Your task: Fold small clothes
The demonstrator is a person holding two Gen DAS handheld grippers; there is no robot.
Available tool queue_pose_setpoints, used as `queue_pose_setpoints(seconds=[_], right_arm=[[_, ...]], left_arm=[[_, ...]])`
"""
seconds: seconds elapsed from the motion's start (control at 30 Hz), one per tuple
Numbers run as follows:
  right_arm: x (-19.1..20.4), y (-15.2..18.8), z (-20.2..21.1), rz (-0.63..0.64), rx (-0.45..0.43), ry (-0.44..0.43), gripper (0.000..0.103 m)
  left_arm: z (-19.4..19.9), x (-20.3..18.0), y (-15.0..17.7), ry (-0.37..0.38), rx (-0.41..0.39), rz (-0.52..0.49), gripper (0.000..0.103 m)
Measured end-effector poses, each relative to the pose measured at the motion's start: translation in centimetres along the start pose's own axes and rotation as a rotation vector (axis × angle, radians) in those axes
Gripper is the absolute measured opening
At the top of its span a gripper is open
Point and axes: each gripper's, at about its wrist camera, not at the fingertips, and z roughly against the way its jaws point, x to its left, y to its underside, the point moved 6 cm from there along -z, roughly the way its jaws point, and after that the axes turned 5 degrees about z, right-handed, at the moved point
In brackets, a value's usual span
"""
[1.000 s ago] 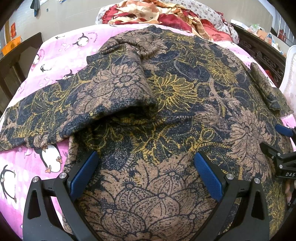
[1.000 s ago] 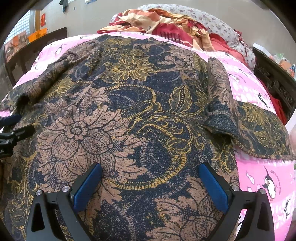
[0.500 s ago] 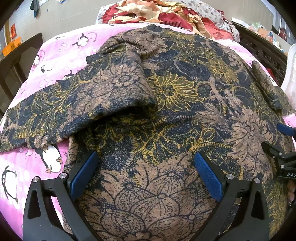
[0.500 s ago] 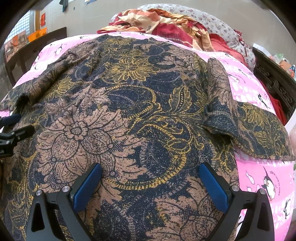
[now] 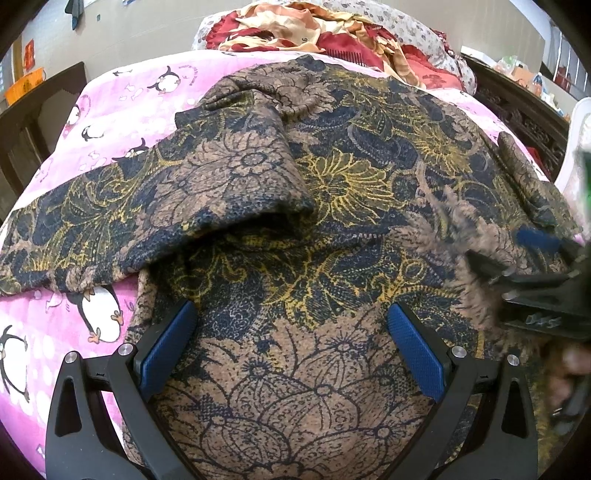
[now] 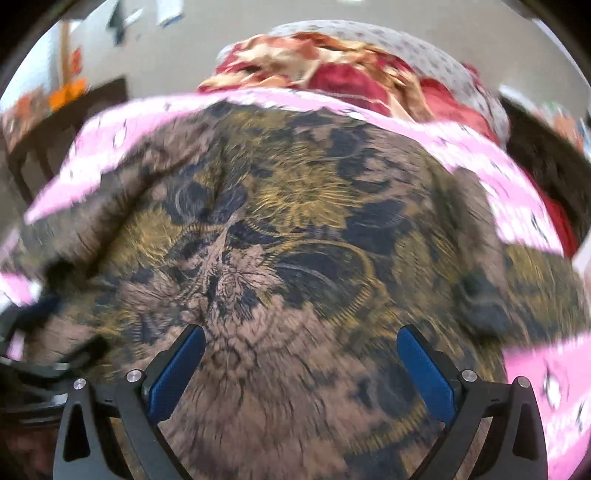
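Note:
A dark blue, tan and yellow floral garment (image 5: 332, 184) lies spread on a pink penguin bedsheet (image 5: 122, 103). Its left sleeve (image 5: 229, 177) is folded in across the chest. My left gripper (image 5: 290, 308) stands open over the hem, its blue pads wide apart. My right gripper (image 6: 301, 332) is also open over the garment (image 6: 295, 221), and its view is smeared by motion. The right sleeve (image 6: 476, 258) lies along the right side. From the left wrist, the right gripper (image 5: 506, 251) shows at the right edge amid blurred cloth. The left gripper (image 6: 62, 325) shows dimly at the right view's left edge.
A heap of red and cream bedding (image 5: 332, 29) lies at the head of the bed. Dark carved wooden furniture (image 5: 517, 107) runs along the right side. A dark wooden chair (image 5: 22, 122) stands to the left. A hand (image 5: 576, 358) holds the right gripper's handle.
The right gripper has moved quickly, blurring its view, and reaches further in from the right in the left wrist view, stirring the cloth there. The left gripper has stayed put.

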Motion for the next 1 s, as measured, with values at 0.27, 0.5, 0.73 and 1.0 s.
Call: queue_pose_setpoints(seconds=[0.27,0.5,0.73,1.0], right_arm=[[-1.6,0.1,-0.9,-0.108,-0.02,-0.077,0.103],[-1.1,0.7,-0.3,-0.11,-0.028,-0.079,0.103],[-1.2,0.6,-0.3,-0.107,-0.032,-0.077,0.103],[-1.3,0.5,-0.3,-0.108,-0.031,-0.078,0.103]], left_arm=[[0.3,0.0,0.0,-0.015,0.01,0.011,0.102],[9.6,5.1,-2.2,0.087,-0.196,0.161,0.1],[9.0,20.7,0.5,0.249,-0.141,0.798,0.1],[6.3,26.2,-0.4,0.334,-0.134,1.023,0.099]])
